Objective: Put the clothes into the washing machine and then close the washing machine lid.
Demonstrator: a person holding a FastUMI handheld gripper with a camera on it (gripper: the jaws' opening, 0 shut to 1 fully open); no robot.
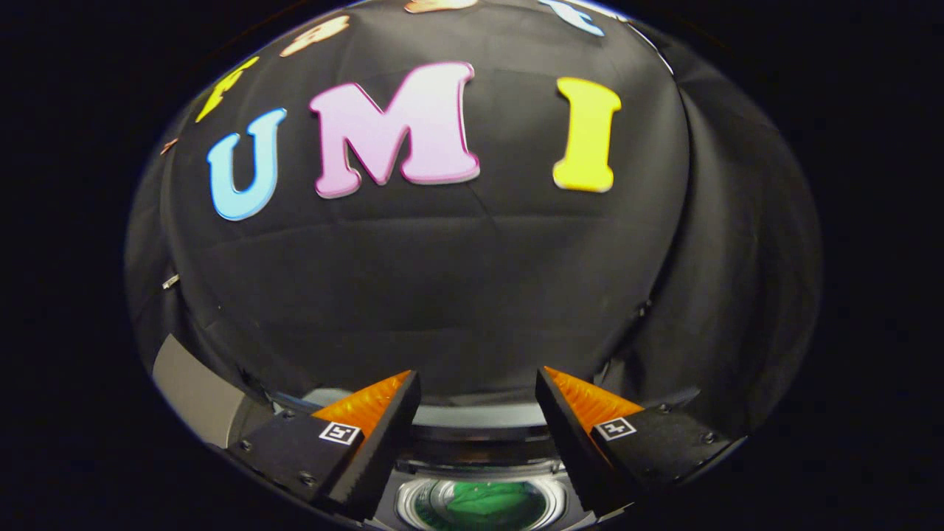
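Green cloth, apparently the clothes (479,505), is lying inside the washing machine (472,435) drum, seen low between the fingers. The gripper (478,387) is hovering above with fingers spread wide and holding nothing. The lid cannot be made out. Judged step: closing it, best done by finding its edge and pushing down evenly, fingers clear of the rim.

The gripper (478,383) hangs above the washing machine (479,442), aimed toward the booth wall. Its two fingers (369,413) stand wide apart, holding nothing.
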